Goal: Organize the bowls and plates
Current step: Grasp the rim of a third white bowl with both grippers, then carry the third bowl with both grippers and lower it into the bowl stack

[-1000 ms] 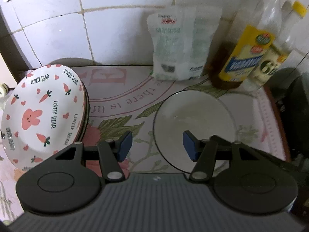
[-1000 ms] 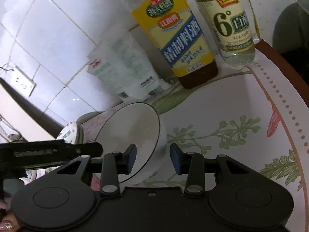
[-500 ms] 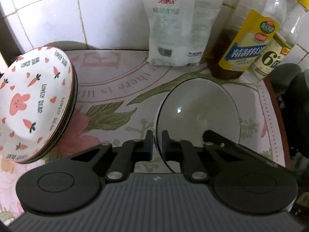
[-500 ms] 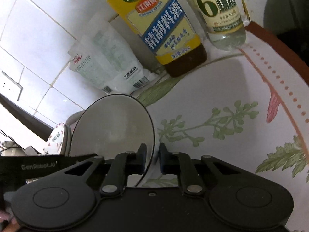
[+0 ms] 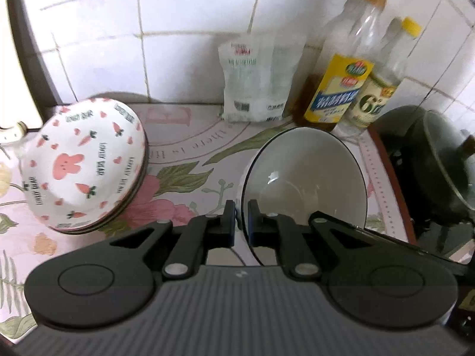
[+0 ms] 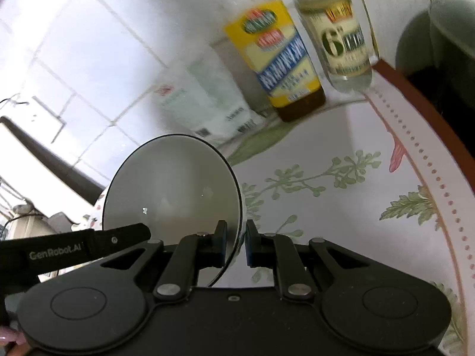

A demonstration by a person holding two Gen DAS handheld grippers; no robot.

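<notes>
A white bowl with a thin black rim (image 5: 305, 178) hangs tilted above the floral tablecloth, held from both sides. My left gripper (image 5: 240, 222) is shut on its left rim. In the right wrist view the same bowl (image 6: 172, 192) has my right gripper (image 6: 236, 243) shut on its right rim, and the left gripper (image 6: 74, 249) reaches in from the left. A stack of plates printed with a pink rabbit and carrots (image 5: 86, 166) leans on the cloth at the left, apart from both grippers.
Against the tiled wall stand a white bag (image 5: 261, 80), a yellow-labelled bottle (image 5: 338, 89) and a clear bottle with a yellow cap (image 5: 377, 95). A dark pot (image 5: 430, 172) sits beyond the table's brown right edge (image 5: 394, 178).
Both grippers went from open around the bowl's rim to shut on it. The bowl has since risen off the cloth, and both views have pulled back and up.
</notes>
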